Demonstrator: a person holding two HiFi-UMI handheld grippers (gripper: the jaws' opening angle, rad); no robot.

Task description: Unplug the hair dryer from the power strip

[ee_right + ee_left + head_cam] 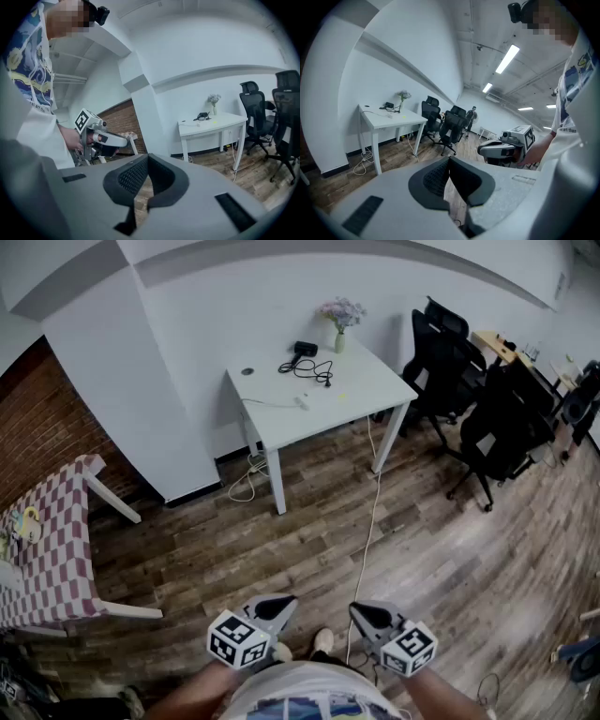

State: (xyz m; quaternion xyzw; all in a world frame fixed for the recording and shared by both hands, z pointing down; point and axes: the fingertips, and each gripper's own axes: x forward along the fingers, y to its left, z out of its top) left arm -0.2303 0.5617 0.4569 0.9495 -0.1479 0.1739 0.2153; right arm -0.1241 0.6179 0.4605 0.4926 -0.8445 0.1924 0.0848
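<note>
Left tongs (449,161), right tongs (148,157) — both clenched, empty. White rectangular table (361,390) well ahead, black corded device (306,348) on it; approach closely, open jaws before reaching.

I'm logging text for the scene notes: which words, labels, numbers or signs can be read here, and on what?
No text can be read.
T-shirt: printed lettering, too small and blurred to read.
Left marker cube: black-and-white square patterns only, no words.
Right marker cube: black-and-white square patterns only, no words.
</note>
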